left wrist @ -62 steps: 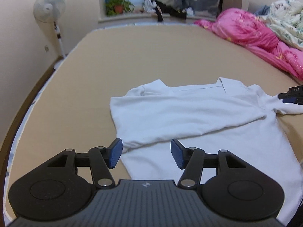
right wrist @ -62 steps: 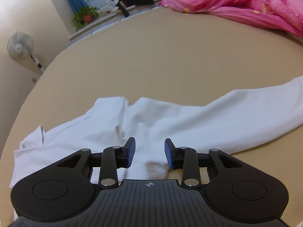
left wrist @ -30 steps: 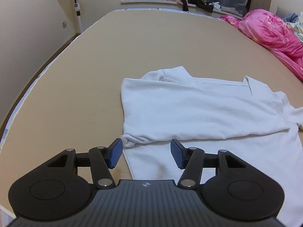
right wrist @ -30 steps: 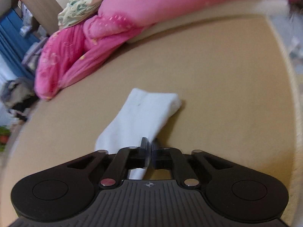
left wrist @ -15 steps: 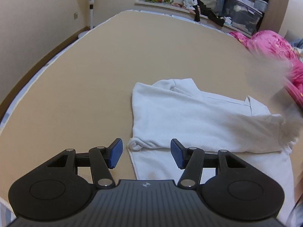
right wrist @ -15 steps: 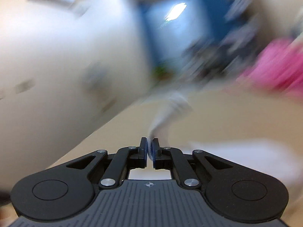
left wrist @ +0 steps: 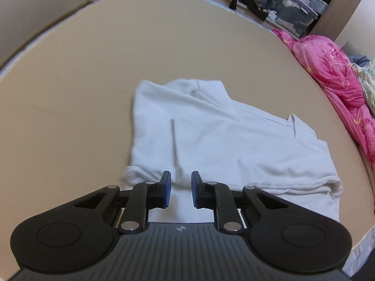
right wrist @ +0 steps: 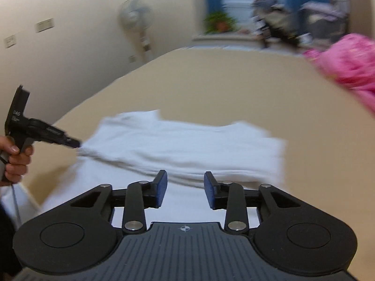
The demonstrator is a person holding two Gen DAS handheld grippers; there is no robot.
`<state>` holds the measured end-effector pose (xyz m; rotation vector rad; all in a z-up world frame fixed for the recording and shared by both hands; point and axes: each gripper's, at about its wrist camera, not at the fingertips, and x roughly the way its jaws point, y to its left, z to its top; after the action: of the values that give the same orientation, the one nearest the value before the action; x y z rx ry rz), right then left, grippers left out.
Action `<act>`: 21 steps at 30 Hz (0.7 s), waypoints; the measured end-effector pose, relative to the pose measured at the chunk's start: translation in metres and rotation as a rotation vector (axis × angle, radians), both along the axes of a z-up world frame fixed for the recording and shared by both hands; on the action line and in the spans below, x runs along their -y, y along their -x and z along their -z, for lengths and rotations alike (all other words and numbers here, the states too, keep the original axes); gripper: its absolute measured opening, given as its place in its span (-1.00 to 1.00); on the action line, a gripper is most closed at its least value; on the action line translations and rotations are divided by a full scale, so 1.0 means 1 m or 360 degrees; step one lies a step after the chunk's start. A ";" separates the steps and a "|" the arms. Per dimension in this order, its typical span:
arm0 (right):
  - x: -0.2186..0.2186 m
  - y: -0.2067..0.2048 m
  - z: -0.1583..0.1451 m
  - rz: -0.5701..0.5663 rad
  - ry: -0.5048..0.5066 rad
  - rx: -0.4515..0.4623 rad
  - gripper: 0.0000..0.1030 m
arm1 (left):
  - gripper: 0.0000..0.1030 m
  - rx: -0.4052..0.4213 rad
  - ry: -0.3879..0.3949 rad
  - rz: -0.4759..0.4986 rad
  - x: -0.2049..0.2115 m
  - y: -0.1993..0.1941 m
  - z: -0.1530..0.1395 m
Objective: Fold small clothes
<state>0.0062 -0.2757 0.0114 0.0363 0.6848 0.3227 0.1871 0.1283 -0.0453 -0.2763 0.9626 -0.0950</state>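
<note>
A white long-sleeved shirt lies flat on the tan bed, with both sleeves folded across its body. My left gripper is open with a narrow gap, and its fingertips sit over the folded sleeve's cuff edge at the shirt's near left. In the right wrist view the shirt is blurred. My right gripper is open and empty just above the shirt's lower part. The left gripper shows there too, touching the shirt's left edge.
A pink quilt lies along the bed's right side. Storage boxes and clothes are stacked beyond the far end. A standing fan and a potted plant stand by the far wall. The bed's edge runs close on the left.
My right gripper carried the right sleeve across the shirt, let it go and opened. My left gripper narrowed its jaws and moved in over the left sleeve's cuff.
</note>
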 end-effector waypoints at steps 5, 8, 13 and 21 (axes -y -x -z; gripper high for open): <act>0.056 0.014 0.030 0.0410 -0.0002 -0.0108 -0.27 | -0.38 -0.0055 -0.0042 -0.0090 0.004 -0.021 0.023; 0.067 0.012 0.025 0.0584 -0.0087 -0.0016 -0.27 | -0.38 -0.0058 -0.0051 -0.0078 0.007 -0.026 0.029; 0.071 -0.011 0.040 0.0671 -0.0117 -0.0119 -0.27 | -1.00 0.0019 -0.0108 -0.0019 0.013 -0.023 0.019; 0.063 -0.054 0.059 0.0658 -0.0190 -0.0179 -0.27 | -1.00 0.0151 -0.0002 -0.0196 -0.021 -0.007 -0.012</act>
<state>0.0601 -0.3385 -0.0476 0.3076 0.7500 -0.0373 0.1936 0.1489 -0.0336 -0.3261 0.8494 0.0051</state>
